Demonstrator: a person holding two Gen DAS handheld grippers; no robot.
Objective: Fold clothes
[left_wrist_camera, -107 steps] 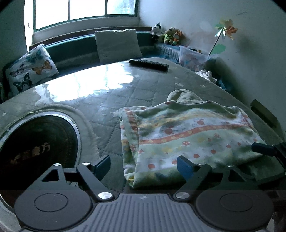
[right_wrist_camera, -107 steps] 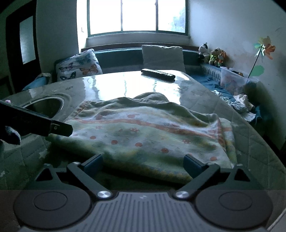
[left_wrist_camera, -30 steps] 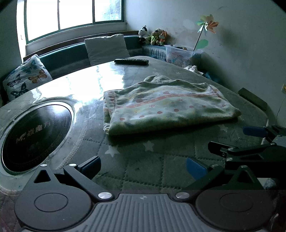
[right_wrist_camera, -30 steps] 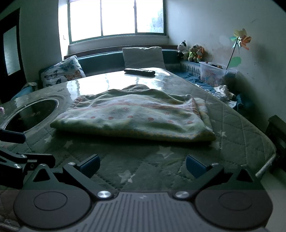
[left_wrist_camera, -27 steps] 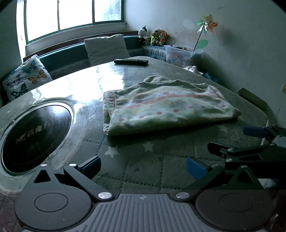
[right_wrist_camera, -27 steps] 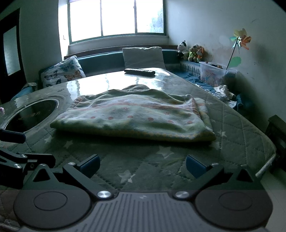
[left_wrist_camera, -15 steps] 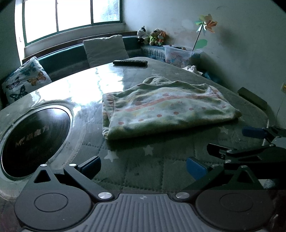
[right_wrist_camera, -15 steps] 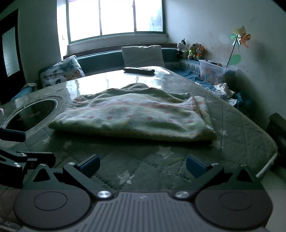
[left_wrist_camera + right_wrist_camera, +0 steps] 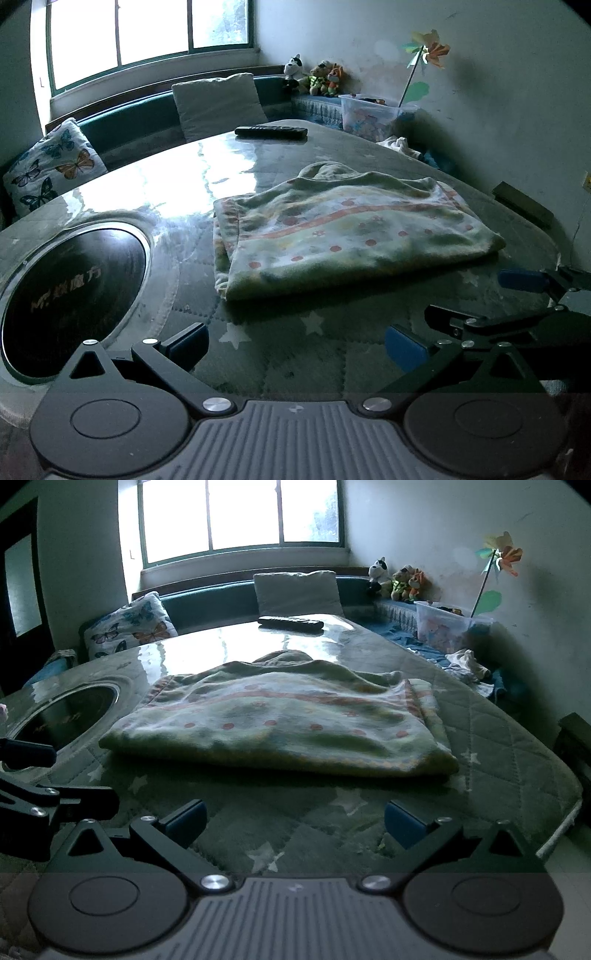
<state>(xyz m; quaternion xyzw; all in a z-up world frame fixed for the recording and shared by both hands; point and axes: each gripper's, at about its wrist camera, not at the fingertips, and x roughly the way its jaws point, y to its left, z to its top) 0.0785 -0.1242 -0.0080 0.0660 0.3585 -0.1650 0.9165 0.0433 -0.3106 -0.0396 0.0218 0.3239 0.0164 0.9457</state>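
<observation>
A folded pale-green garment with red dots and orange stripes lies flat on the quilted green table cover; it also shows in the right wrist view. My left gripper is open and empty, held back from the garment's near edge. My right gripper is open and empty, also short of the near edge. The right gripper's fingers show at the right of the left wrist view. The left gripper's fingers show at the left of the right wrist view.
A round black induction hob is set into the table on the left. A black remote lies at the far edge. Cushions, plush toys and a clear storage box line the bench behind. The table's edge drops off at right.
Since 3.6 s ago both grippers have pulled back from the garment, which now lies folded and untouched. Over the last second the views have hardly shifted.
</observation>
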